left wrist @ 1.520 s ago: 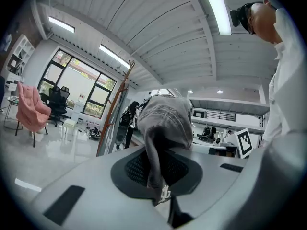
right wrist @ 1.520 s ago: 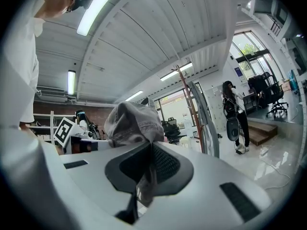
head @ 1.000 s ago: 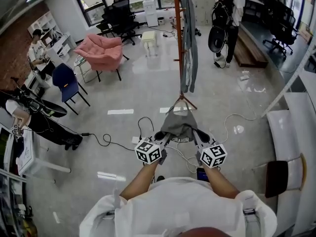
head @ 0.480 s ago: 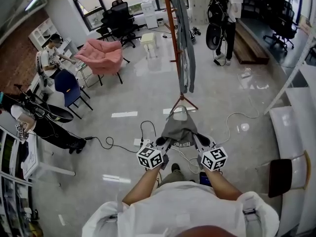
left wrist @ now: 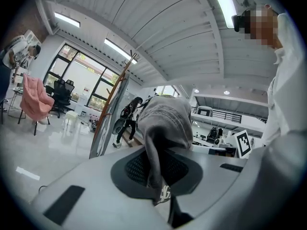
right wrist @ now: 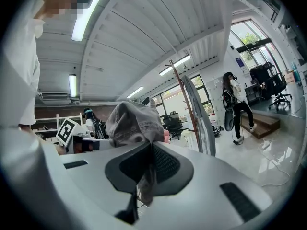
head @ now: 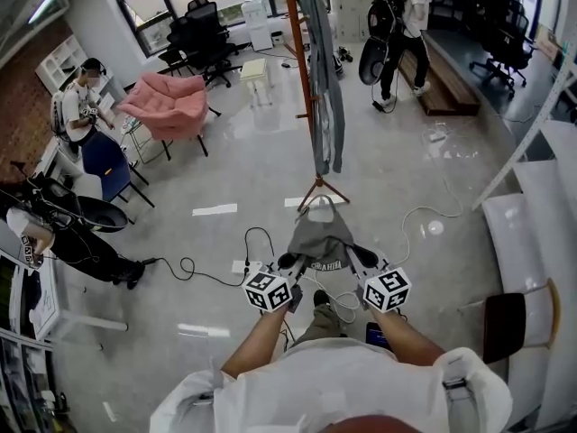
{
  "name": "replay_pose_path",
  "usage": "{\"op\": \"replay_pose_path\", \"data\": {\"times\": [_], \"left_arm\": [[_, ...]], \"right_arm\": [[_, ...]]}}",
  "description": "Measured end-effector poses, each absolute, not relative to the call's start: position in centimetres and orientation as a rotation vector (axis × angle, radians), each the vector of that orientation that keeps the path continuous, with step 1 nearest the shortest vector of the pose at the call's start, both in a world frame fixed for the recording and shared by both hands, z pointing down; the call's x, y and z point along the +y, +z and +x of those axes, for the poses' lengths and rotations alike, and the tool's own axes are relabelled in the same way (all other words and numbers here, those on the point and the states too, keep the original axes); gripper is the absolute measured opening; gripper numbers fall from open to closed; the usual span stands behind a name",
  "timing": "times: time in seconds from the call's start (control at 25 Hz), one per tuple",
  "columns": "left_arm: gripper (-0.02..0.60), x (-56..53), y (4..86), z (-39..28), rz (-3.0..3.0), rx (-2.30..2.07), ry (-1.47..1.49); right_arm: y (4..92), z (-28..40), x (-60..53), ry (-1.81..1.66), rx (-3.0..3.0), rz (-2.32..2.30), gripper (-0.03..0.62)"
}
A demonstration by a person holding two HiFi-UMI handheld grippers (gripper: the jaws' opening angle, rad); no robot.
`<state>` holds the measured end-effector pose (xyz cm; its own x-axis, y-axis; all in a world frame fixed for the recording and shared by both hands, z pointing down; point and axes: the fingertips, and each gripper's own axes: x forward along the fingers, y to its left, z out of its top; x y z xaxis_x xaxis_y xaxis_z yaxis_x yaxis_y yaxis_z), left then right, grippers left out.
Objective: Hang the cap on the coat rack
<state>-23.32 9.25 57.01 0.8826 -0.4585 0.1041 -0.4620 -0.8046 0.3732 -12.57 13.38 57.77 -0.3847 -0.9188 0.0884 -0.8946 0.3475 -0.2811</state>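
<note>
Cap (head: 319,234): grey, soft woven cloth with a domed crown, a printed band along the near edge (lettering too small to read) and an arched strap opening at the far end. You hold it between both grippers, spread out in front of you above the glossy pale floor (head: 225,161). Left gripper (head: 288,262): jaws pinched shut on a fold of the cap's left edge, the cloth running down between the dark, mesh-textured pads (left wrist: 136,169). Right gripper (head: 353,258): jaws likewise clamped on the right edge, a tongue of fabric hanging through them. Coat rack (head: 301,70): slim reddish-brown pole on splayed feet, standing just beyond the cap, with a long grey garment (head: 323,88) draped from it.
</note>
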Motion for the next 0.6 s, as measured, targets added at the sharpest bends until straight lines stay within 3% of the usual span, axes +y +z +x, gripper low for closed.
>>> {"op": "replay_pose_path", "data": {"times": [0.6], "left_arm": [[0.032,-8.1,57.6,-19.7,2.651,-0.686,-0.012]], "right_arm": [[58.6,-9.0,-4.3,-0.419,2.615,-1.654,0.028]]}}
